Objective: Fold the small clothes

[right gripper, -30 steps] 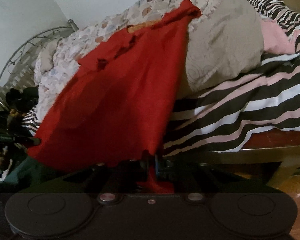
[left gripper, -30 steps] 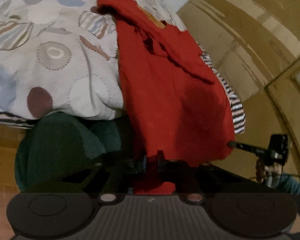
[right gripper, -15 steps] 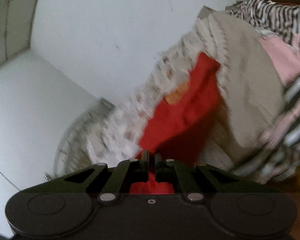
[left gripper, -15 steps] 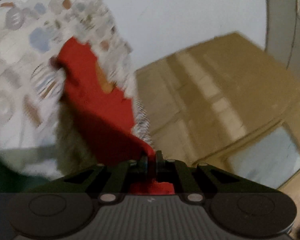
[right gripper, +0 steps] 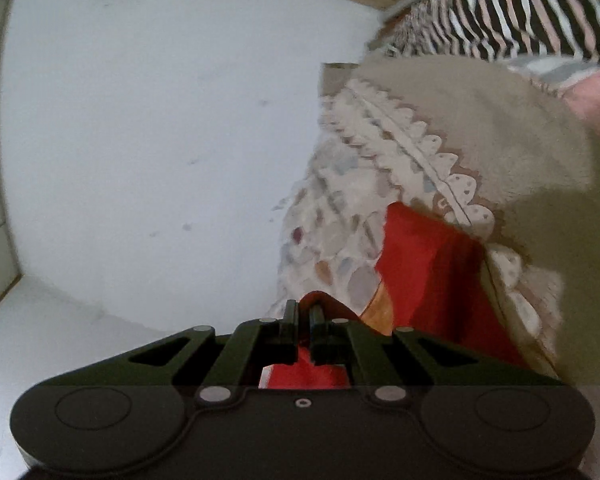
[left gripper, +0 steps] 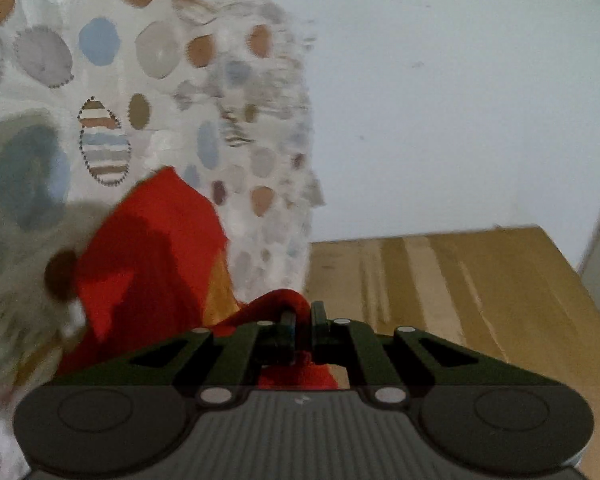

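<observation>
A small red garment (left gripper: 148, 248) with an orange inner patch lies on the spotted bedcover (left gripper: 148, 60). My left gripper (left gripper: 302, 316) is shut on one edge of it, cloth bunched between the jaws. In the right wrist view the same red garment (right gripper: 428, 264) runs from the bed down to my right gripper (right gripper: 302, 314), which is shut on another edge. Both grippers are tilted upward over the bed. Most of the garment is hidden below the gripper bodies.
A beige scallop-edged blanket (right gripper: 480, 128) and a black, white and pink striped sheet (right gripper: 520, 16) lie to the right. A white wall (left gripper: 440, 100) and a wooden wardrobe (left gripper: 440, 280) stand behind the bed.
Both grippers have swung up and forward toward the bed with the garment's edge held. The hanging red cloth has folded over, and less of it shows now.
</observation>
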A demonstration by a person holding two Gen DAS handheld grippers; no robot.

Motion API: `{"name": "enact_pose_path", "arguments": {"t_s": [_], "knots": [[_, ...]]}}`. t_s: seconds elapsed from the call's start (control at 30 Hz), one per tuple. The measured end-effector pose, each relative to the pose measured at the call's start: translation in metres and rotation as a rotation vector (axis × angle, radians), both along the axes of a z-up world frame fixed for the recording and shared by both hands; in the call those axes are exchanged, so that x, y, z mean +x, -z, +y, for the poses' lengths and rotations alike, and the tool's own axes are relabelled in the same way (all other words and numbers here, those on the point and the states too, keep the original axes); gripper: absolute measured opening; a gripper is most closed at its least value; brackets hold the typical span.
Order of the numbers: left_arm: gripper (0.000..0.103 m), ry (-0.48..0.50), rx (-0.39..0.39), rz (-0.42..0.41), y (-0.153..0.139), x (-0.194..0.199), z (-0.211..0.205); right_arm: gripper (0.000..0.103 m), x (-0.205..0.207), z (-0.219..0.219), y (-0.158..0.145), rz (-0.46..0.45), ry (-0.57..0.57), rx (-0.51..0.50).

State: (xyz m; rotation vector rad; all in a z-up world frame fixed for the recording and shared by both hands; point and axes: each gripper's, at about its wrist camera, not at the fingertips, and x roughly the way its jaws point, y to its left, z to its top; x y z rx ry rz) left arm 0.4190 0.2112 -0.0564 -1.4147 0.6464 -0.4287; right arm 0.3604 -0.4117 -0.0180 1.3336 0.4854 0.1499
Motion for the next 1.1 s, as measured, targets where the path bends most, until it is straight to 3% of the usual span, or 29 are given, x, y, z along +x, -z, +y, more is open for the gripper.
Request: {"name": "enact_pose_path", "arguments": {"t_s": [0.17,0.3,0.4,0.47,0.53,0.6,0.7,0.77,0.83,0.97,1.1], "knots": [[0.006,0.011,-0.029,0.141,0.048,0.059,-0.001,0.004,0.059,0.002,0.054,0.156,0.017,0.051],[0.012,0.063,0.002,0.174,0.064,0.075,0.002,0.010,0.076,0.003,0.078,0.198,-0.026,0.040],[0.026,0.077,-0.017,0.175,0.067,0.084,0.008,0.018,0.080,0.002,0.079,0.178,-0.065,0.011],[0.053,0.033,-0.051,0.125,0.061,0.086,0.015,0.042,0.081,0.000,0.071,0.139,-0.076,0.000],[0.057,-0.004,-0.057,0.063,0.049,0.089,0.024,0.051,0.083,-0.004,0.060,0.088,-0.067,0.002],[0.067,-0.026,-0.034,0.029,0.037,0.094,0.030,0.060,0.084,-0.011,0.047,0.056,-0.051,-0.028],[0.084,-0.039,0.091,-0.015,0.014,0.092,0.034,0.070,0.088,-0.013,0.027,0.037,-0.070,-0.163],[0.096,-0.019,0.238,-0.067,-0.002,0.088,0.032,0.085,0.086,-0.007,0.015,0.018,-0.114,-0.297],[0.101,0.013,0.374,-0.108,-0.012,0.083,0.028,0.090,0.080,0.000,0.004,-0.009,-0.169,-0.450],[0.102,0.125,0.582,-0.169,-0.017,0.073,0.016,0.100,0.066,0.021,-0.005,-0.058,-0.316,-0.747],[0.102,0.233,0.735,-0.219,-0.012,0.057,0.005,0.101,0.053,0.047,-0.001,-0.094,-0.480,-1.063]]}}
